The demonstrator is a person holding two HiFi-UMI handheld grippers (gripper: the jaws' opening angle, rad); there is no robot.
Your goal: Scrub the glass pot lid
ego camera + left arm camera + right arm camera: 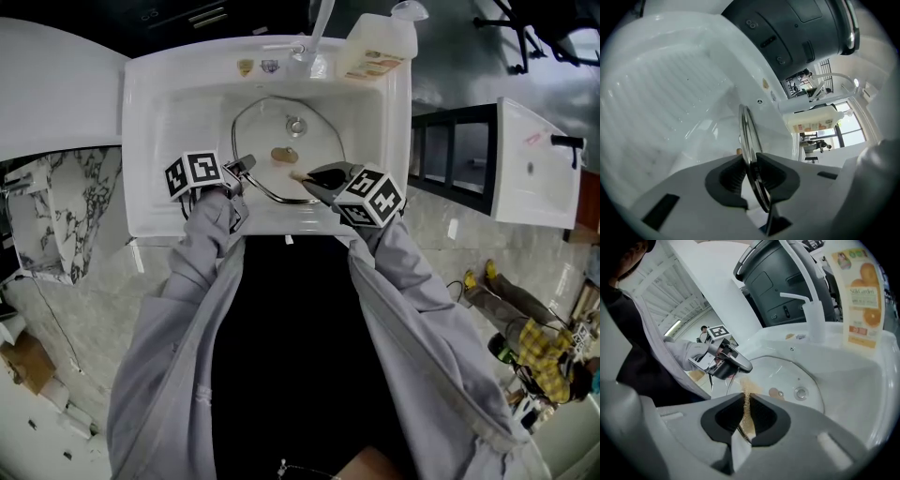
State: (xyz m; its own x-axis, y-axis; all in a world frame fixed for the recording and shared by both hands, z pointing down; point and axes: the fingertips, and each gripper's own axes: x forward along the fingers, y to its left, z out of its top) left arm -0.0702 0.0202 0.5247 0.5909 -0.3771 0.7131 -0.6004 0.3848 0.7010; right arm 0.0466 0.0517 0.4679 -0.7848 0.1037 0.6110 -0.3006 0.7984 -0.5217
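Standing behind the glass pot lid (323, 141): faucet (319, 23) and soap bottle (380, 47).

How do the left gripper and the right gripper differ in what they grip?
The left gripper clamps the glass lid by its rim; the right gripper clamps a thin tan pad. The left gripper is at the lid's left edge, the right gripper at its right. Both have jaws shut, over the sink.
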